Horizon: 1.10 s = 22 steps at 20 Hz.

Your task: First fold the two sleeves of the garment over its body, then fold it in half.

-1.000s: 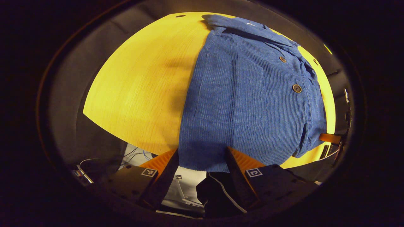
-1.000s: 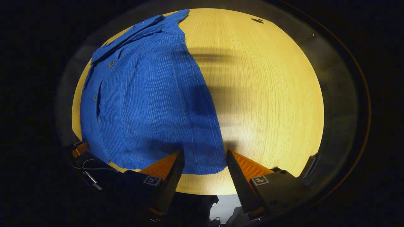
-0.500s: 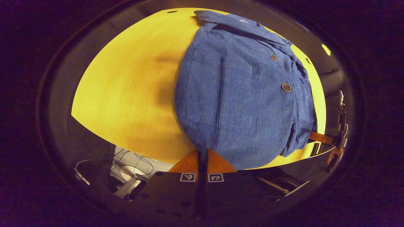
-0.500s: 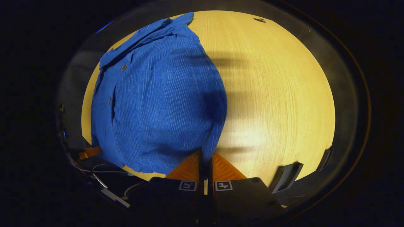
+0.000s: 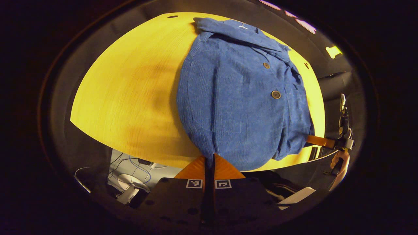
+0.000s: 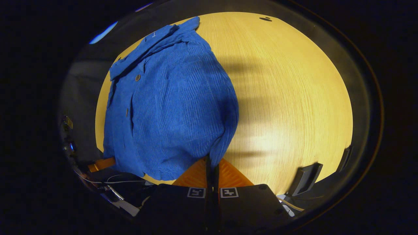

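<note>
Warm-lit pale wooden table (image 6: pixel 287 98) (grain visible), dark booth walls around, tangled cables (image 5: pixel 137 161) below its edge.

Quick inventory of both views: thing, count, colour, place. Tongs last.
Jacket: one, blue corduroy, lying on the table, near hem corners pinched and lifted.
Buttons: two plainly seen in the left gripper view, brown, down the jacket front.
Table: one, light wood, under the jacket.
Cables: several, pale, on the floor below the table's near edge.
Left tongs: shut on the jacket's near hem corner.
Right tongs: shut on the other near hem corner.
</note>
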Motion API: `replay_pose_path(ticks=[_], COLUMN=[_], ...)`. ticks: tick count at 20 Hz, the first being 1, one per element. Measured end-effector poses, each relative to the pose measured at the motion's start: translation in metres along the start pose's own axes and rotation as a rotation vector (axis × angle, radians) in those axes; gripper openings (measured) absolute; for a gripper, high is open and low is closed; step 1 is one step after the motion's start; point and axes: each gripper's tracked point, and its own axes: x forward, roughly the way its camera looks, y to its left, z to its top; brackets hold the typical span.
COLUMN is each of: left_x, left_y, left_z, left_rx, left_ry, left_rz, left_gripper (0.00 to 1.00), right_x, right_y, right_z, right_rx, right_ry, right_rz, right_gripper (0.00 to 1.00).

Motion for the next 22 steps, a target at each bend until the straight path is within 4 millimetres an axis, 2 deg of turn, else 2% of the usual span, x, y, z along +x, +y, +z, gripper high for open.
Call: replay_pose_path(ticks=[6,9,11,17,22], left_x=[-0.039,-0.056,-0.063,-0.089,-0.122], left_y=[-0.018,-0.022,-0.020,-0.015,-0.028], left_z=[0.029,0.050,0.068,0.141,0.203], left_rx=[0.021,0.070,0.103,0.179,0.164], left_ry=[-0.056,-0.063,-0.066,-0.072,-0.103], left_rz=[-0.107,-0.133,-0.133,-0.136,-0.196], left_gripper=[0.00,0.00,0.00,0.00,0.00], right_x=[-0.039,-0.059,-0.069,-0.083,-0.101], right_y=[0.032,0.055,0.073,0.124,0.153], right_z=[0.027,0.053,0.079,0.147,0.208], right_rx=[-0.024,-0.054,-0.090,-0.138,-0.122], right_ry=[-0.050,-0.083,-0.108,-0.141,-0.186], right_rz=[0.062,0.083,0.094,0.128,0.125], right_gripper=[0.02,0.02,0.02,0.02,0.02])
